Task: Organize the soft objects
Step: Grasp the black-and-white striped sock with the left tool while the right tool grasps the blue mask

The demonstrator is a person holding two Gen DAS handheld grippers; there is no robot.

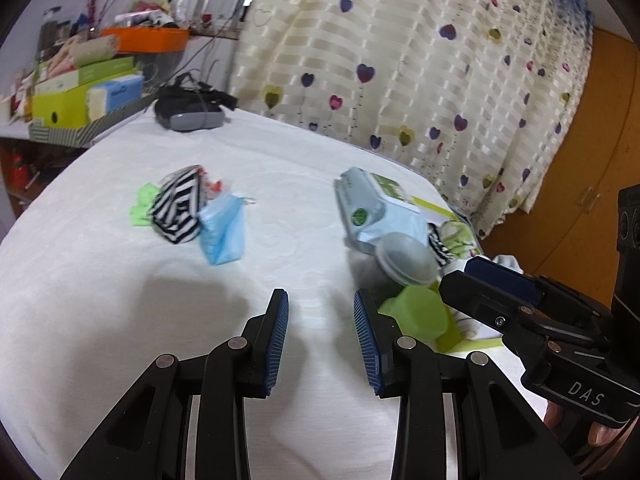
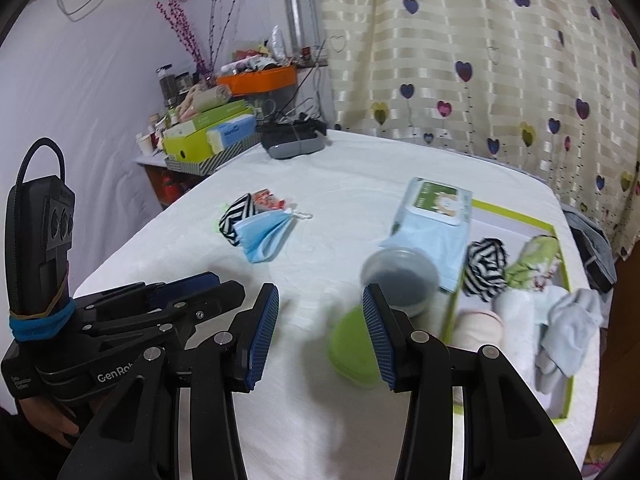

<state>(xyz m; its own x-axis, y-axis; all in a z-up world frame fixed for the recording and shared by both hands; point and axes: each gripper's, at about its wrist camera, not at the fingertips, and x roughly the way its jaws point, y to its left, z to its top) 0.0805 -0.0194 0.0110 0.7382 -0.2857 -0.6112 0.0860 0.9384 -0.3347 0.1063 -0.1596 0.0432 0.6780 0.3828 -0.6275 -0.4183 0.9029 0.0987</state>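
Observation:
On the white bed, a small pile lies to the left: a black-and-white striped sock (image 1: 178, 212) (image 2: 236, 216), a light blue face mask (image 1: 222, 230) (image 2: 264, 236) and a green cloth (image 1: 140, 204). To the right stands a green-rimmed tray (image 2: 566, 372) holding a striped sock (image 2: 486, 266), a green cloth (image 2: 532, 260) and pale socks (image 2: 568, 328). My left gripper (image 1: 320, 300) is open and hovers over bare sheet, nothing between its pads. My right gripper (image 2: 320, 294) is open too, just before a green cup (image 2: 352, 348) (image 1: 416, 312).
A wipes pack (image 2: 434, 216) (image 1: 376, 204) leans on the tray's near edge, with a grey round lidded container (image 2: 400, 276) (image 1: 404, 260) in front. A dark device (image 1: 188, 114) sits at the bed's far end. A cluttered shelf (image 1: 80, 92) stands left, a heart-patterned curtain (image 1: 400, 60) behind.

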